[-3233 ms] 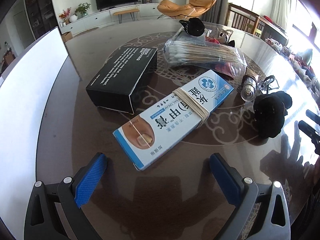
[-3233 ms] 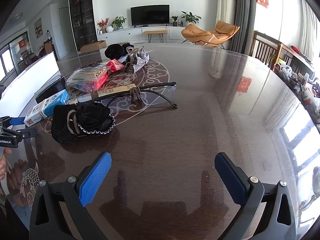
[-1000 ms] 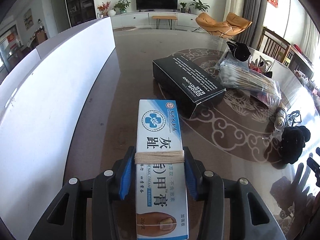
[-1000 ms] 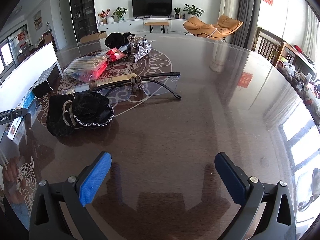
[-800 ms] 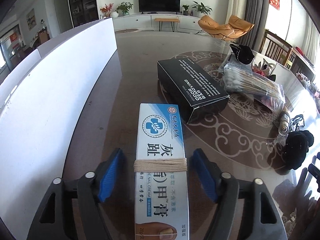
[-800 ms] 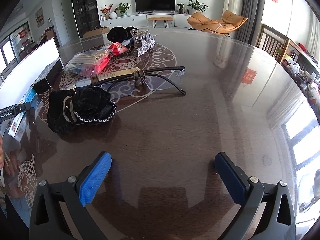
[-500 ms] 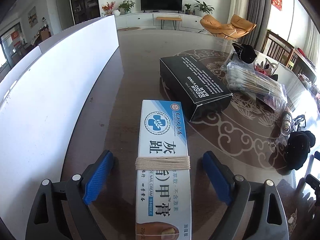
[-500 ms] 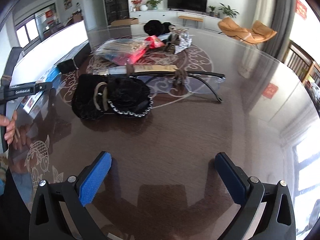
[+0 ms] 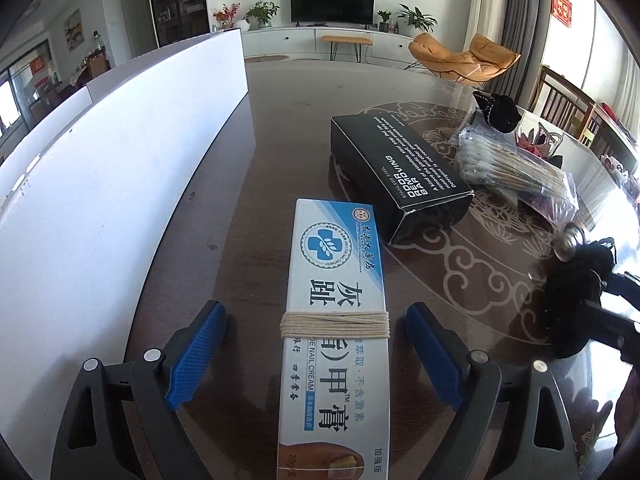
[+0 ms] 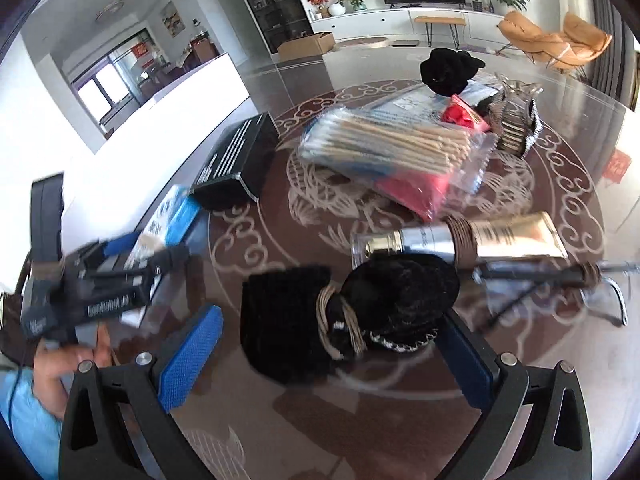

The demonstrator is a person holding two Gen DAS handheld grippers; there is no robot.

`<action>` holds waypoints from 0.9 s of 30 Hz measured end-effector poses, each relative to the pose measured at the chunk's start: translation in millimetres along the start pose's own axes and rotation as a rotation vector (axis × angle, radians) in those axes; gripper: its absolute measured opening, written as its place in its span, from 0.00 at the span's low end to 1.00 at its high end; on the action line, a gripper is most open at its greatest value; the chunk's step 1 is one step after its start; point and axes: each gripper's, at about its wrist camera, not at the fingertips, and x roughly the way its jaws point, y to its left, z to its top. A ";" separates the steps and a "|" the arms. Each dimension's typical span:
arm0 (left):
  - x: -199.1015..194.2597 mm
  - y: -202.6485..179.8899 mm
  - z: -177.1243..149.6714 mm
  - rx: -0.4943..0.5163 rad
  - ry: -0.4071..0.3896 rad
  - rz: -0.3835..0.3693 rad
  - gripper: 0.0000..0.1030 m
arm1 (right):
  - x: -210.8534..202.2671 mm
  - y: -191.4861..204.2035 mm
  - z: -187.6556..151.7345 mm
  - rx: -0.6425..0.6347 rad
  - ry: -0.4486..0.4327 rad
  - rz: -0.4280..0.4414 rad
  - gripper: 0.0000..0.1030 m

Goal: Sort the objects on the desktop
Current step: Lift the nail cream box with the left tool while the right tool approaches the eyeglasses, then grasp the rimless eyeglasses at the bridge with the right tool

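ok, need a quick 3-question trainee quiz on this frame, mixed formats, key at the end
1. True or false: the left gripper is clamped on the nail cream box.
2. What is wound around that box's middle? A) twine B) tape C) wire
3. Fill in: between the open right gripper fingers lies a black ____ tied with cord.

Key: 1 false, both pads stand clear of the box. 2 A. 3 pouch; the view is blurred, but it reads as dark fabric.
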 end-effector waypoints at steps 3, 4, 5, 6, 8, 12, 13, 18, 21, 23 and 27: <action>0.4 0.5 0.0 -0.004 0.002 0.004 0.90 | 20.2 8.8 24.6 0.028 0.028 -0.007 1.00; 0.6 1.0 0.0 -0.006 0.002 0.004 0.90 | 21.6 10.7 28.1 0.028 0.048 0.002 1.00; 0.8 1.0 0.2 -0.007 0.002 0.004 0.90 | 20.0 12.4 29.3 0.029 0.060 0.015 1.00; 1.2 0.5 0.1 -0.007 0.002 0.005 0.90 | 14.8 12.3 27.6 0.033 0.060 0.045 1.00; 1.3 0.6 0.1 -0.008 0.001 0.005 0.90 | 3.7 6.3 18.8 0.057 0.049 0.095 1.00; 1.6 1.5 0.8 -0.012 0.000 0.003 0.90 | -6.9 -29.8 4.2 0.156 0.019 0.178 1.00; 1.4 1.8 1.0 -0.014 -0.001 0.001 0.90 | -8.8 -35.6 4.5 0.163 0.010 0.186 1.00; 0.9 0.9 1.0 -0.013 0.001 0.008 0.91 | -8.3 -53.1 15.0 0.223 -0.030 0.165 1.00; 0.4 0.1 0.9 -0.015 0.000 0.007 0.90 | -17.9 -67.7 13.0 0.303 -0.076 0.126 1.00; 0.2 0.1 0.6 -0.018 -0.002 0.004 0.90 | -29.0 -79.5 0.5 0.365 -0.113 0.116 1.00; -0.2 1.8 0.8 -0.030 -0.008 -0.009 0.91 | -68.6 -101.1 -34.4 0.402 -0.145 0.067 1.00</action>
